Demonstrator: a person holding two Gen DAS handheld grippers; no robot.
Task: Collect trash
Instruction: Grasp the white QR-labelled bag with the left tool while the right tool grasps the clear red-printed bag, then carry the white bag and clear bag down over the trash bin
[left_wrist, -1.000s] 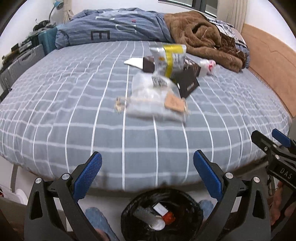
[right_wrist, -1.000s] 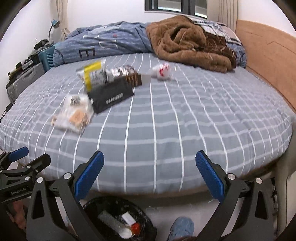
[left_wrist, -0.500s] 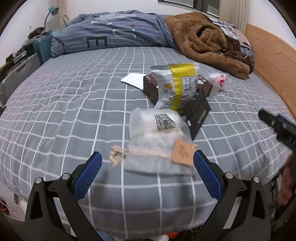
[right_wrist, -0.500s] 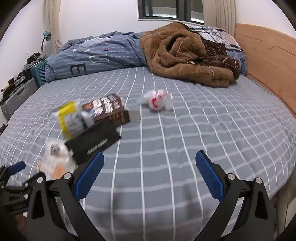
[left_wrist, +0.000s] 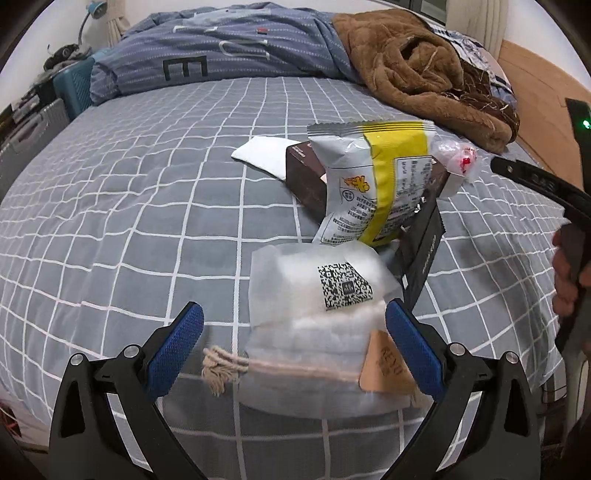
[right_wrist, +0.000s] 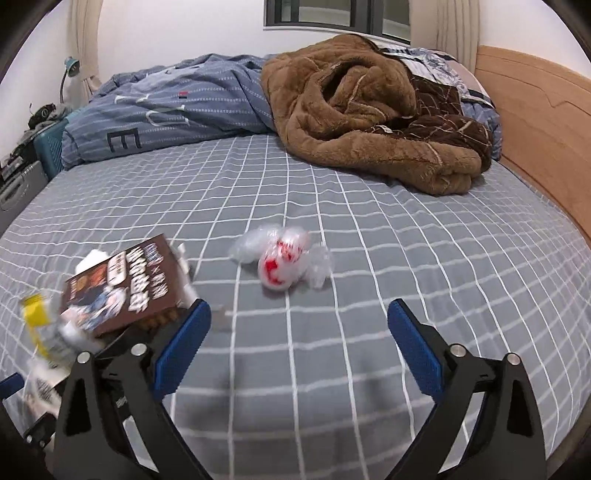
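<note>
Left claw (left_wrist: 293, 347) gaping wide, empty, straddling translucent drawstring pouch (left_wrist: 317, 325) lying on bed (left_wrist: 129, 221); pouch contents unclear. Right claw (right_wrist: 299, 345) gaping, empty, facing crumpled plastic wrapper (right_wrist: 284, 264).

Ahead of your left gripper (left_wrist: 293, 352) lies the bed (left_wrist: 140, 206), its grey sheet checked with white lines. Between that gripper's spread fingers rests a frosted pouch (left_wrist: 314, 332) with a rope cord and a tan tag. Just beyond it a black sleeve (left_wrist: 423, 254) and a brown box (left_wrist: 306, 177) lie, a white-and-yellow snack bag (left_wrist: 373, 184) propped on the box. Beyond your right gripper (right_wrist: 299, 345) sits a crumpled clear wrapper (right_wrist: 282, 264). Far beyond, a blue duvet (right_wrist: 166, 110) and brown blanket (right_wrist: 369, 122) are heaped.
</note>
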